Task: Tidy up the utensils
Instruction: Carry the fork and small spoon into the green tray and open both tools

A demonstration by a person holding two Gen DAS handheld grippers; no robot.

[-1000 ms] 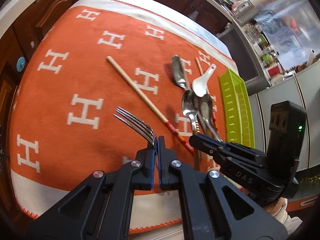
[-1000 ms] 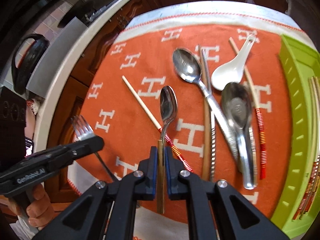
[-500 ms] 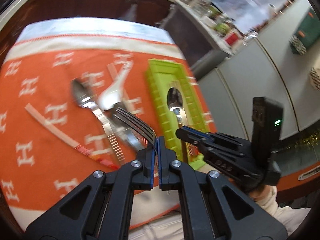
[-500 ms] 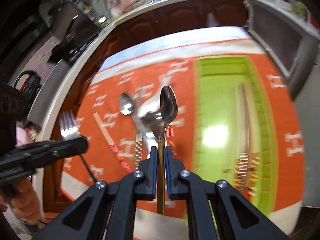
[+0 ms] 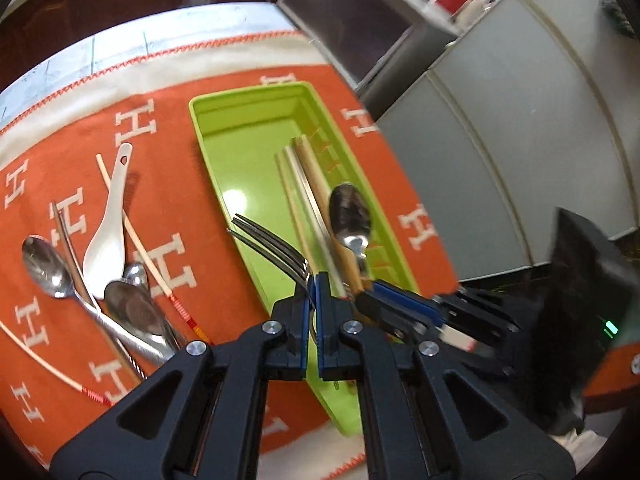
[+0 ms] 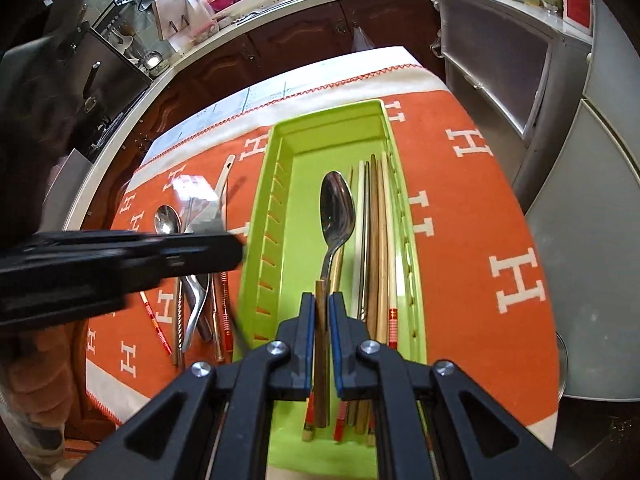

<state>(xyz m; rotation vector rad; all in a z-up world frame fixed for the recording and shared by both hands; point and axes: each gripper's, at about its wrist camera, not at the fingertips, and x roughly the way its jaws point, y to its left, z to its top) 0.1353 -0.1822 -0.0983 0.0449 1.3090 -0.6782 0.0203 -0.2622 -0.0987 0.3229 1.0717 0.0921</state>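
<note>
My left gripper [image 5: 313,280] is shut on a metal fork [image 5: 272,240], held over the near left part of the green tray [image 5: 248,104]. My right gripper [image 6: 321,300] is shut on a wooden-handled metal spoon [image 6: 337,208], held over the tray [image 6: 332,116] beside several chopsticks [image 6: 376,232] lying in it. The spoon [image 5: 349,210] and right gripper also show in the left wrist view. The left gripper [image 6: 236,246] appears blurred in the right wrist view, left of the tray.
On the orange cloth [image 5: 360,152] left of the tray lie a white ceramic spoon [image 5: 106,236], metal spoons [image 5: 44,264], and loose chopsticks [image 5: 140,240]. Grey cabinets [image 5: 500,128] stand to the right, dark wooden cabinets [image 6: 288,40] behind.
Both grippers have moved right from over the cloth to over the green tray, each carrying its utensil. The spoon is lower in the tray.
</note>
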